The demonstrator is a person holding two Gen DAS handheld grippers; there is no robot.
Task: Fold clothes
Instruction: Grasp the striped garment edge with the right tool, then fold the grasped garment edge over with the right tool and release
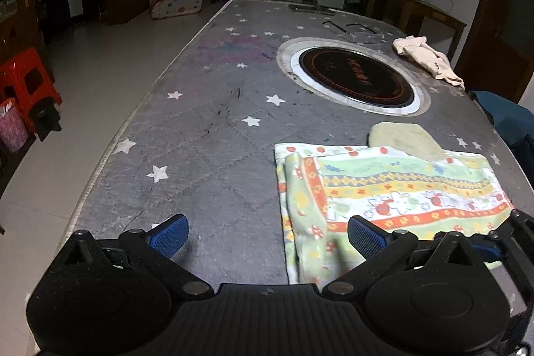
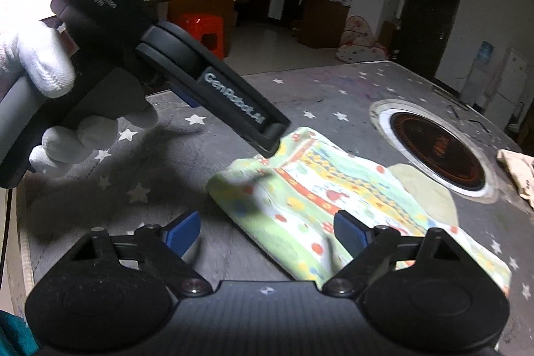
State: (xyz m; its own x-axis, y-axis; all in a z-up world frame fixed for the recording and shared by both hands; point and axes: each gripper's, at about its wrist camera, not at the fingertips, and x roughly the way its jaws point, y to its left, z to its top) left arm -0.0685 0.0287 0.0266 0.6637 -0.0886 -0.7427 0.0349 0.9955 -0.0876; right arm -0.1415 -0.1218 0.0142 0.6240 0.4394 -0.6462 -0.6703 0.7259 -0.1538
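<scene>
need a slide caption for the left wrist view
Open left gripper over the star-print table cover, beside a folded colourful patterned cloth near the inset round cooktop.

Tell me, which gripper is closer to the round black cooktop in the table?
Right. The right gripper hangs over the patterned cloth's near corner, facing the cooktop; the left gripper sits off that cloth's far side.

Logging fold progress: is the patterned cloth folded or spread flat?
Folded. The patterned cloth lies doubled on the table, a layered edge showing along its left side.
</scene>
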